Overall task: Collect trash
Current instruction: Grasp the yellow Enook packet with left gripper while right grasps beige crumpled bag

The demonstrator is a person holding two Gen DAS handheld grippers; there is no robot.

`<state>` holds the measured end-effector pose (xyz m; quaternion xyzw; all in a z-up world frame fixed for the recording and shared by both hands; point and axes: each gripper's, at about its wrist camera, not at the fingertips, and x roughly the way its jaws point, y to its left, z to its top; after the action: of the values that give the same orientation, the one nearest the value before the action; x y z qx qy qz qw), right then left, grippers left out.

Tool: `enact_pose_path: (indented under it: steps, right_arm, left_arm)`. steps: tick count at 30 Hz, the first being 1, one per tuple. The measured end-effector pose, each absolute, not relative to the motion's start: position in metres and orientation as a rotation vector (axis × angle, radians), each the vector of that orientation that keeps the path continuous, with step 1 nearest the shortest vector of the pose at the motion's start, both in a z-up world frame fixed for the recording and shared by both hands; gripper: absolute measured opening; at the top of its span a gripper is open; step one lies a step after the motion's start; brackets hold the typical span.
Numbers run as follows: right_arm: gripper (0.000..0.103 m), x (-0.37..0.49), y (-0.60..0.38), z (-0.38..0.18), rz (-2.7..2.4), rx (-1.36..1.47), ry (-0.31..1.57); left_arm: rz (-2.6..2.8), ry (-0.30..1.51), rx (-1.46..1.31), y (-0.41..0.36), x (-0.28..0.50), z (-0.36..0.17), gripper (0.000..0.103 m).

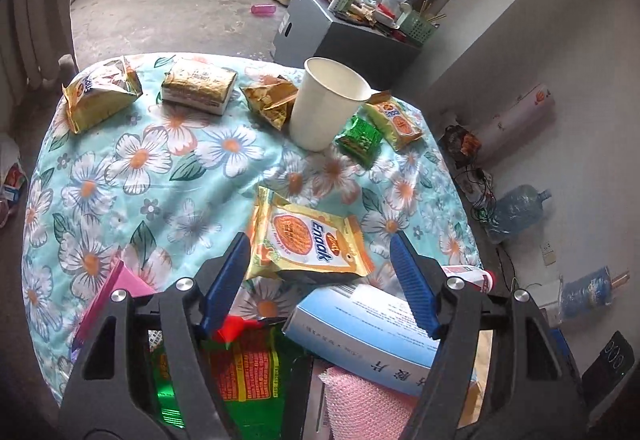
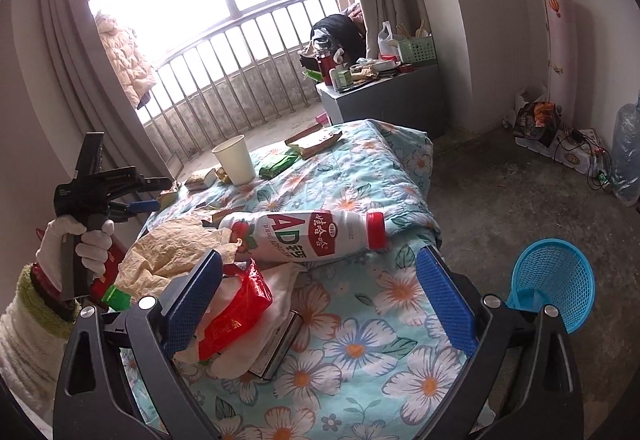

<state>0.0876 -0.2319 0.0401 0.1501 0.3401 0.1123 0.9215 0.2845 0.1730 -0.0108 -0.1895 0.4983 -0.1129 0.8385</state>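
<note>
Trash lies on a floral-cloth table [image 1: 152,175]. My left gripper [image 1: 320,264] is open, its blue pads on either side of a yellow Enaak snack packet [image 1: 308,240], not closed on it. A white paper cup [image 1: 326,103] stands behind, with gold wrappers [image 1: 100,91] and green packets [image 1: 360,139] around it. My right gripper [image 2: 320,292] is open above a red wrapper [image 2: 236,312] and white tissue. A white AD bottle with a red cap [image 2: 308,236] lies on its side just beyond. The left gripper also shows in the right wrist view [image 2: 148,195].
A blue mesh basket [image 2: 552,280] stands on the floor right of the table. A blue-white box [image 1: 360,324], pink cloth and green-red packet lie under my left gripper. A grey cabinet [image 2: 384,99] with clutter is behind; water jug [image 2: 628,151] at the wall.
</note>
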Motion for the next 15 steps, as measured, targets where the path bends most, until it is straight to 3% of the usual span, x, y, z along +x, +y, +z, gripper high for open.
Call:
enact_pose_path:
  steps: [6,12,15]
  right_arm:
    - [0.094,0.095,-0.229,0.034,0.238,0.318,0.724]
    - [0.094,0.099,-0.224,0.029,0.280,0.357,0.745]
    - [0.094,0.098,-0.214,0.030,0.386,0.401,0.731]
  left_arm:
    - [-0.189,1.248,-0.477,0.197,0.327,-0.061,0.064]
    - [-0.264,1.265,-0.568,0.199,0.331,-0.073,0.064]
    - [-0.277,1.281,-0.569,0.193,0.332,-0.079,0.052]
